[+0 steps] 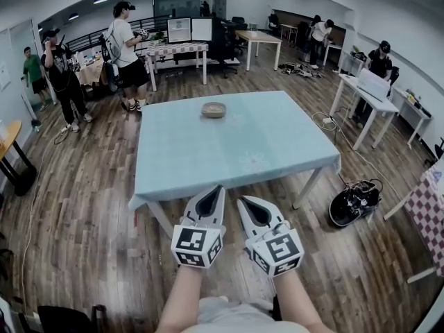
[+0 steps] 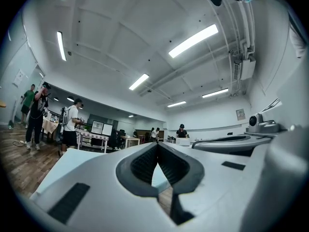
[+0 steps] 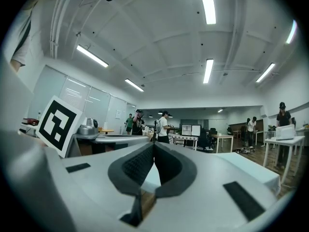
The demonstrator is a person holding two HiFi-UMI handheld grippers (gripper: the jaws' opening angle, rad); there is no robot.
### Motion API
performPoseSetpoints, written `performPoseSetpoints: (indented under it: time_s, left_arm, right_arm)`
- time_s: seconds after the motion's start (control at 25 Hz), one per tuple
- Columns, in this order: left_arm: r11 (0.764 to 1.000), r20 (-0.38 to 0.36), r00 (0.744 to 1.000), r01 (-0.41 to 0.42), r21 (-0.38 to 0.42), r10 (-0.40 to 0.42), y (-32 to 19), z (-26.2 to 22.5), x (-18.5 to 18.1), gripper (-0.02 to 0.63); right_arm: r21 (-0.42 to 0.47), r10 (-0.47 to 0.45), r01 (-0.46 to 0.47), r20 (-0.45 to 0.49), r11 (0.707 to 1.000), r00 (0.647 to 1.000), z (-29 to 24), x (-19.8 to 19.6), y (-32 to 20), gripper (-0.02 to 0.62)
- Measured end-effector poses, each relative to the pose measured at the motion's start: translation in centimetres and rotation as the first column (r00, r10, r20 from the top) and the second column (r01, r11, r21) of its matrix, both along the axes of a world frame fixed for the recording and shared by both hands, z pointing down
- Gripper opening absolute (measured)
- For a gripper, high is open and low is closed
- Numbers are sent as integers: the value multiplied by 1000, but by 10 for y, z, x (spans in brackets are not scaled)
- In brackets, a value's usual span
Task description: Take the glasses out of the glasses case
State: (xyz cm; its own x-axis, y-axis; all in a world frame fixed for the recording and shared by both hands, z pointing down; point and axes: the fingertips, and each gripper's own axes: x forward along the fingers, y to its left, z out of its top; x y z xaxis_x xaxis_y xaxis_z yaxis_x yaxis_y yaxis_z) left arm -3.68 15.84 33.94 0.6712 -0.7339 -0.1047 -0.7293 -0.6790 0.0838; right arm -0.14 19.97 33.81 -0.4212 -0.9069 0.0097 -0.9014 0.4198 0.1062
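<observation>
1. The task has not started, as I judge it. Both grippers hang over the floor at the near edge of the table [image 1: 277, 144], well apart from the thing they are meant to work on.

2. The left gripper [image 1: 218, 187] has its jaws closed, tips meeting, with nothing between them. Its own view shows only the dark ribbed pads pressed together at the top and a sliver of table and floor through the gap lower down.

3. The right gripper [image 1: 241, 199] is the same: jaws together at the tips and empty. It sits just beside the left one and points the same way, toward the table.

4. The glasses case [image 1: 213, 109] lies on the far half of the table, near the middle of its width, alone on the pale blue cloth.

5. From here the case looks like a small, low, oval thing, brownish with a lighter rim. It is too small in the head view to tell whether it is open or shut, or whether the glasses show inside.

6. The next move probably calls for reaching both grippers forward across the table and parting the jaws. One would steady the case while the other opens it or lifts the glasses.
</observation>
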Motion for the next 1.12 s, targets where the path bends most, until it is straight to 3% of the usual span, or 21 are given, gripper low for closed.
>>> performPoseSetpoints:
  time_s: [0.68,1.12]
  left_arm:
    - [1000,10,1000,-9,0,9,-58,8,5,9]
    - [999,39,999,32,-11,-31,-111,14,13,9]
  right_arm:
    - [-2,-10,10,30,1000,999,10,3,-63,8]
    - [-10,-19,20,63,1000,998,12,25,-126,8]
